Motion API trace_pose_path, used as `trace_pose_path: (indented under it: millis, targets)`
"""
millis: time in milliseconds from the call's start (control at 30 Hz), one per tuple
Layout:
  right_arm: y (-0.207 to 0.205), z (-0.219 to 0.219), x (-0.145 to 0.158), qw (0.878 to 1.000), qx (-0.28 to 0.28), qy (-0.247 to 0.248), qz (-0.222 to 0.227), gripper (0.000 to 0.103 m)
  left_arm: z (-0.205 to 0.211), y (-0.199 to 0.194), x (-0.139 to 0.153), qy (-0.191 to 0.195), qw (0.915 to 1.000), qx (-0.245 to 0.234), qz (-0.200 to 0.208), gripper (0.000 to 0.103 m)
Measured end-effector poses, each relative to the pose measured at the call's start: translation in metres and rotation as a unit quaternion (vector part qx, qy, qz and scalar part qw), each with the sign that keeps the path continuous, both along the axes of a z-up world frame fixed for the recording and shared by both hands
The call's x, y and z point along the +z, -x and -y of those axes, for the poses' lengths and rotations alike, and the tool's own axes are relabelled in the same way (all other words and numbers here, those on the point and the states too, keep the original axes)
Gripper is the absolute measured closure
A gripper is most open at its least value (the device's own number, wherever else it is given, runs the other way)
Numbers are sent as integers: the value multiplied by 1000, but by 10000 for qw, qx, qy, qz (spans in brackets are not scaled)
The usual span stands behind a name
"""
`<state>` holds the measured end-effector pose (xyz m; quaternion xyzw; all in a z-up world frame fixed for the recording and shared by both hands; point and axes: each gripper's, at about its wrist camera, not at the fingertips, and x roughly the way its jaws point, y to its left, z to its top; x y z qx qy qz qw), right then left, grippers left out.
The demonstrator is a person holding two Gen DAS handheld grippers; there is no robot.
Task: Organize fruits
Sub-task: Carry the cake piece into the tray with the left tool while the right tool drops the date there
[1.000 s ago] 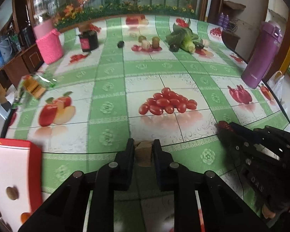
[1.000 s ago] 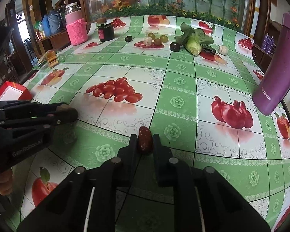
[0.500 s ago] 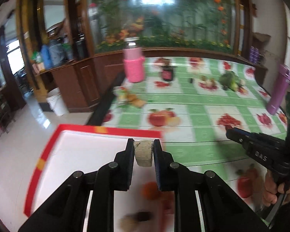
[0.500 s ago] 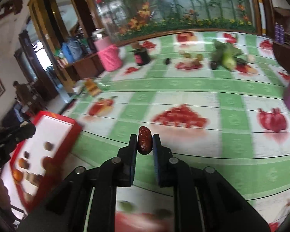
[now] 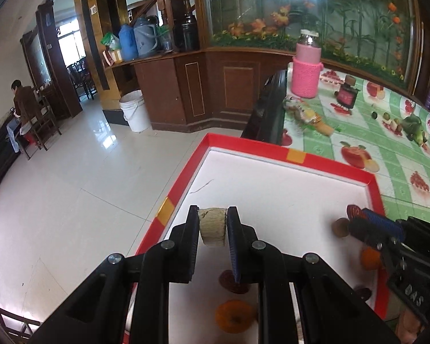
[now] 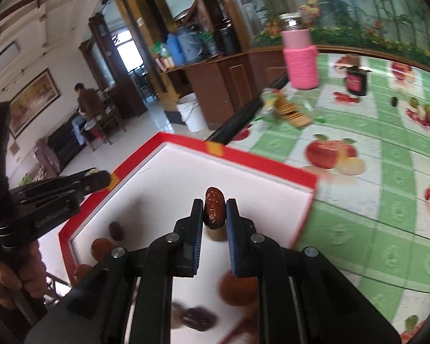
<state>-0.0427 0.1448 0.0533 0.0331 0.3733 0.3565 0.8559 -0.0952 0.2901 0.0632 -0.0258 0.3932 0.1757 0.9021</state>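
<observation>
A tiled floor (image 5: 80,200) runs to wood cabinets (image 5: 186,86); the table (image 5: 401,154) wears a green fruit-print cloth. At its near-left corner sits a red-rimmed white tray (image 5: 272,149) (several fruits inside). Above it the left gripper (image 5: 213,226) clamps a tan chunk (image 5: 213,225), the right gripper (image 6: 214,215) a date (image 6: 213,209).

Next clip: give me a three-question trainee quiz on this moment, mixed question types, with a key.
1. True or false: the left gripper is shut on a pale beige chunk.
2. What does the right gripper hold? A) an orange fruit B) a dark red date C) nothing
3. Fill in: both grippers are over the white tray with the ____ rim.

Key
1. True; the chunk sits clamped between the jaws.
2. B; the dark red date stands upright between the jaws, while an orange fruit lies loose in the tray.
3. red
</observation>
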Motion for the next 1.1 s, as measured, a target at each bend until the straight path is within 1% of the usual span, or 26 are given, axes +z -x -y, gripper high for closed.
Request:
trace_pose_path:
  millis: [100, 233, 400, 467, 633, 667, 700, 733, 767, 800, 900, 933, 967, 1000, 1033, 1067, 1100]
  targets:
    - [10, -14, -3, 9995, 275, 125, 39, 85, -11, 2, -8, 18, 9999, 16, -133, 85]
    - [19, -33, -11, 9976, 595, 351, -48, 85, -13, 2, -14, 51, 9997, -64, -215, 85]
    - [21, -48, -22, 9947, 766, 677, -102, 85, -8, 0, -19, 29, 9991, -235, -342, 85]
    - [22, -50, -26, 9935, 790, 807, -136, 85, -8, -2, -21, 20, 9990, -227, -393, 84]
    - [20, -48, -30, 9924, 759, 923, -308, 85, -10, 0, -24, -7, 9986, -76, -520, 82]
    - [20, -47, -30, 9924, 750, 922, -313, 85, -11, 0, -24, 10, 9985, -35, -542, 78]
    - [20, -47, -30, 9920, 763, 958, -310, 84, -11, 2, -23, 35, 9985, -3, -542, 72]
    - [21, -47, -29, 9917, 775, 980, -303, 81, -11, 5, -22, 53, 9986, 35, -517, 68]
    - [22, -47, -29, 9915, 786, 995, -301, 79, -11, 9, -18, 64, 9989, 69, -457, 59]
    - [23, -47, -28, 9913, 798, 1003, -313, 75, -10, 12, -15, 57, 9992, 82, -384, 51]
    - [26, -40, -24, 9926, 795, 862, -321, 63, -1, 29, 2, -159, 9999, 64, -6, 47]
    - [28, -35, -21, 9938, 745, 775, -279, 61, 3, 38, 10, -244, 9995, 44, 183, 44]
    - [29, -29, -18, 9953, 670, 669, -212, 61, 6, 44, 16, -287, 9991, 32, 320, 35]
    - [30, -26, -15, 9962, 615, 602, -156, 61, 10, 51, 23, -330, 9983, 20, 479, 31]
    - [33, -18, -11, 9975, 507, 500, -39, 60, 15, 59, 30, -384, 9971, -1, 650, 24]
    - [36, -10, -6, 9984, 383, 403, 93, 59, 20, 67, 37, -445, 9957, -41, 808, 21]
    - [39, -3, -2, 9989, 269, 322, 188, 57, 25, 72, 43, -505, 9945, -75, 920, 21]
